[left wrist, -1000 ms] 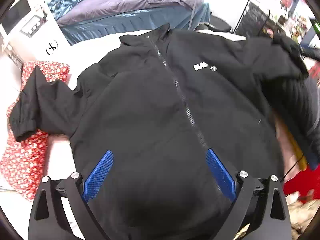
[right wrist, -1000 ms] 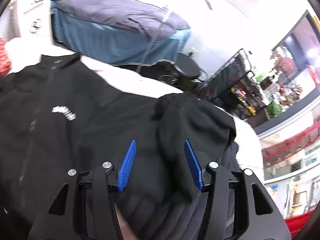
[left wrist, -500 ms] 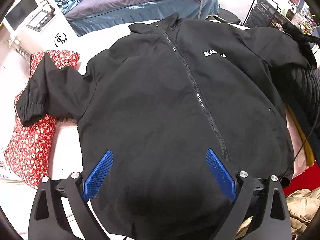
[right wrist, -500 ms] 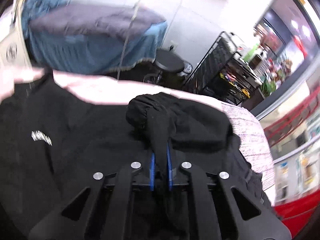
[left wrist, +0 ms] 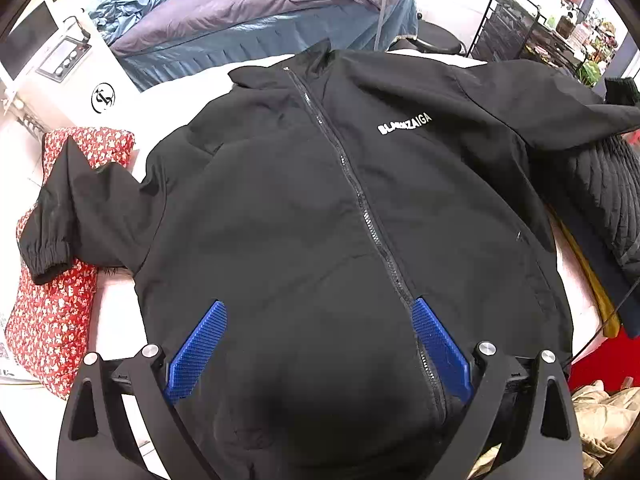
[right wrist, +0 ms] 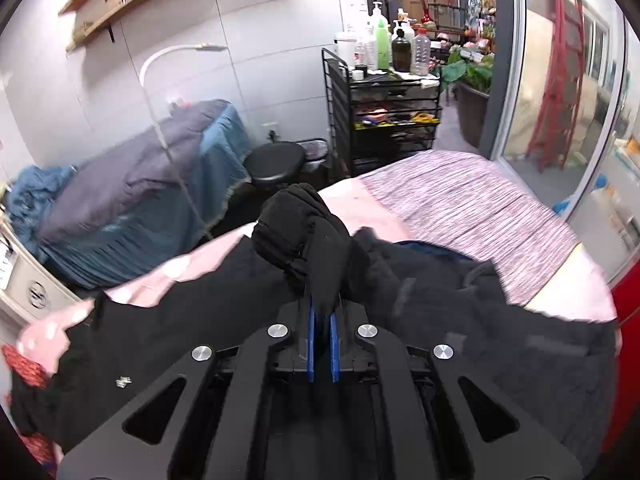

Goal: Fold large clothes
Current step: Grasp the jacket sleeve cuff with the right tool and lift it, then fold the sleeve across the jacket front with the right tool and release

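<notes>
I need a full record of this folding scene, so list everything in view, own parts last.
jacket: one, black, zipped, spread front up on the bed
sleeve cuff: one, black, lifted at the jacket's right side
red floral cloth: one, under the other sleeve, left
quilted garment: one, black, right of the jacket
bed cover: one, pink and grey
massage table: one, blue with grey cover, behind
stool: one, black, beside the table
cart: one, black, bottles on top
left hand-held gripper: blue pads, open over the hem
right hand-held gripper: blue pads, shut on the sleeve cuff
</notes>
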